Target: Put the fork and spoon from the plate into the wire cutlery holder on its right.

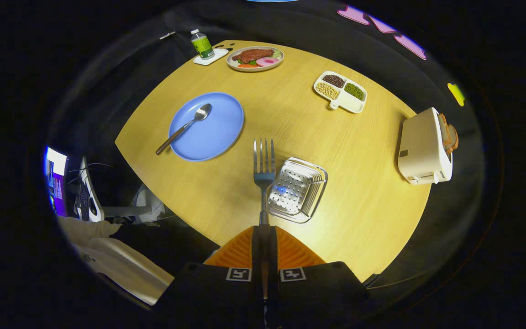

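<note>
In the gripper view, the gripper (263, 237) is closed on the fork (263, 167): both orange fingers (240, 251) press against its handle, and the fork points straight ahead with its tines raised above the wooden table (372, 201). The lower handle is hidden between the fingers. Square black-and-white markers sit on the gripper body just behind the fingers. The wire cutlery holder (297, 189) stands on the table just right of the fork's head, seen from above so that its perforated bottom shows; whether the fork is over it or beside it is hard to judge. The spoon (185, 127) lies on the blue plate (217, 132), ahead and to the left of the fingers, its bowl on the plate and its dark handle reaching out past the rim. Farther off are a plate of food (255, 58), a small bottle (202, 44) with a green label too small to read, standing on a white coaster, and a white divided dish (341, 91) of beans. To the right stands a white toaster (423, 148) with bread in its slots; the writing on its face cannot be made out.
</note>
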The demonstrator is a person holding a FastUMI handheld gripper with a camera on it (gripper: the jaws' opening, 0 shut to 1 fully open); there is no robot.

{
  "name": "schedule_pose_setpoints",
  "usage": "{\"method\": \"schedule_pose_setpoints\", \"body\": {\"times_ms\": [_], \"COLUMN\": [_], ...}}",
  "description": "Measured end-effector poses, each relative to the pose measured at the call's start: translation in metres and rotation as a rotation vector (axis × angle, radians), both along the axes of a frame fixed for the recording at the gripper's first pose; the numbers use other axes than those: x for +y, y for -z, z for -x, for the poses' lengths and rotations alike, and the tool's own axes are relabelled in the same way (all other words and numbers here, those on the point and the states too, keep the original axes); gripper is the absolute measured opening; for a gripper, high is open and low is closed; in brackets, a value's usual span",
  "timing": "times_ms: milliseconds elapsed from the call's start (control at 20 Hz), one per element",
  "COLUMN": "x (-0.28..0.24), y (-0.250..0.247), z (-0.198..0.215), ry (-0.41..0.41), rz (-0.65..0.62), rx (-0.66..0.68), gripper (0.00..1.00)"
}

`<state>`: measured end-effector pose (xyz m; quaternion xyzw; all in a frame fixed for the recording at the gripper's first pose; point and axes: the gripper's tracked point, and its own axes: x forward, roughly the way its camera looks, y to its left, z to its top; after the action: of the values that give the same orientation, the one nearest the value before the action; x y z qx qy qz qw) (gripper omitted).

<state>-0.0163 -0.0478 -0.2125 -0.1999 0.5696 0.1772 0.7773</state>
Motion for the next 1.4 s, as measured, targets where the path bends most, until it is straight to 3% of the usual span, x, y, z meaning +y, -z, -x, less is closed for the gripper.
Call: {"method": "schedule_pose_setpoints", "body": {"times_ms": [500, 1100, 1250, 1400], "x": [-0.048, -0.041, -0.027, -0.016], "y": [0.021, 0.045, 0.04, 0.029], "z": [-0.009, -0.041, -0.048, -0.055], "ry": [-0.101, 0.028, 0.059, 0.045], "rz": [0.195, 0.196, 0.128, 0.071], "rx": [0.256, 0.367, 0.343, 0.274], "gripper": [0.08, 0.11, 0.18, 0.46]}}
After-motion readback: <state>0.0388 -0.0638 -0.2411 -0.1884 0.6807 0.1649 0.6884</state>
